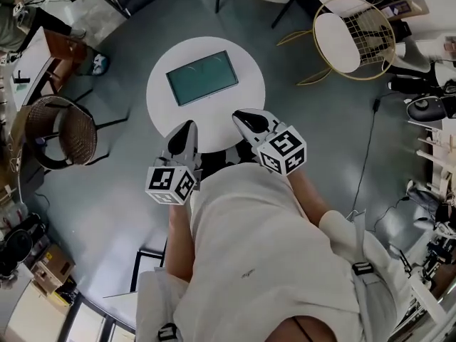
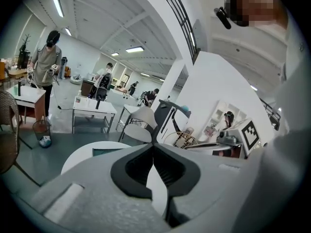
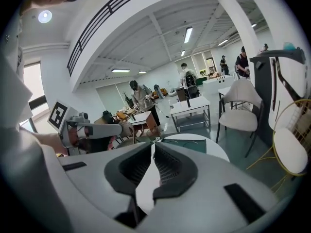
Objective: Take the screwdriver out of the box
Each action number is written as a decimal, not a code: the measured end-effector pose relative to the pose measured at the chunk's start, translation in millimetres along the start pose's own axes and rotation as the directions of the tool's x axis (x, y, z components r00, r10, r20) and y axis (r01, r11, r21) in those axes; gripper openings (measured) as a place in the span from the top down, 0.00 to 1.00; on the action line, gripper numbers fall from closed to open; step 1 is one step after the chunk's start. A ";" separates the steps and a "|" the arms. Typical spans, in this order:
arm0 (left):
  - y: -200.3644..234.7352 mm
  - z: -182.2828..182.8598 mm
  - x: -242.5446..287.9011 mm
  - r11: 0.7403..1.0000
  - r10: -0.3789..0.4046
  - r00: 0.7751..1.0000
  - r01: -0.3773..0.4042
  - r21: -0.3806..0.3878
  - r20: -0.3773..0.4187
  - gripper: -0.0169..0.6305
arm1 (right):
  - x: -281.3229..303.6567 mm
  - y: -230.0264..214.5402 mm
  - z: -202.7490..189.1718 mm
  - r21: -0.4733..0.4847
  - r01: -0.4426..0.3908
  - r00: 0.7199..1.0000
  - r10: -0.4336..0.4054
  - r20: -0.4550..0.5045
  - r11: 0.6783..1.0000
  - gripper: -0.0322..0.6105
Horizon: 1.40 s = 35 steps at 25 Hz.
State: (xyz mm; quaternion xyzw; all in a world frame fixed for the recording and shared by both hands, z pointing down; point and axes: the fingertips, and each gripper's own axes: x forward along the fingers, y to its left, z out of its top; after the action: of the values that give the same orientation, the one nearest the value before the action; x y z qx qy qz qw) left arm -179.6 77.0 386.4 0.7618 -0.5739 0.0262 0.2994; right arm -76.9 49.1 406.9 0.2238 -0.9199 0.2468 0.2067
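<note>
Approach stage, before any contact with the box. The left gripper (image 2: 154, 145) is clenched, tips meeting, with nothing between them. The right gripper (image 3: 153, 146) stands a crack apart at the tips and is likewise empty. Both point forward and slightly down over the near rim of the round table (image 1: 160, 100). The box (image 1: 202, 78), flat and teal-faced, lies ahead of both sets of tips, apart from them and roughly midway between their lines of aim. The screwdriver cannot be made out in any view; by the task it is judged to be inside the box. Whether the teal face is a lid or the open interior is unclear. The next move calls for carrying both grippers forward to the box, spreading the jaws wider, and opening the box if it proves lidded.
</note>
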 end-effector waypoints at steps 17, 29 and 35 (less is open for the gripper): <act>87.0 -23.6 63.6 0.987 -0.161 0.961 0.161 -0.018 -0.223 0.95 | 88.3 -37.2 -55.5 0.039 0.213 0.973 -0.209 -0.096 0.976 0.88; 111.8 -53.9 118.8 0.989 -0.128 0.926 0.148 0.028 -0.354 0.95 | 133.5 -67.6 -102.1 0.072 0.259 0.954 -0.244 -0.174 0.963 0.87; 120.9 -69.7 140.0 0.984 -0.114 0.898 0.162 0.079 -0.426 0.95 | 153.8 -78.3 -122.3 0.097 0.292 0.944 -0.270 -0.191 0.952 0.85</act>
State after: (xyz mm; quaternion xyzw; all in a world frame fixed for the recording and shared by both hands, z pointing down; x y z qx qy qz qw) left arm -218.5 -28.9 548.7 0.7927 -0.4383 0.2003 0.3734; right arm -128.9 7.4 607.7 0.3424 -0.8396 0.2903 0.3058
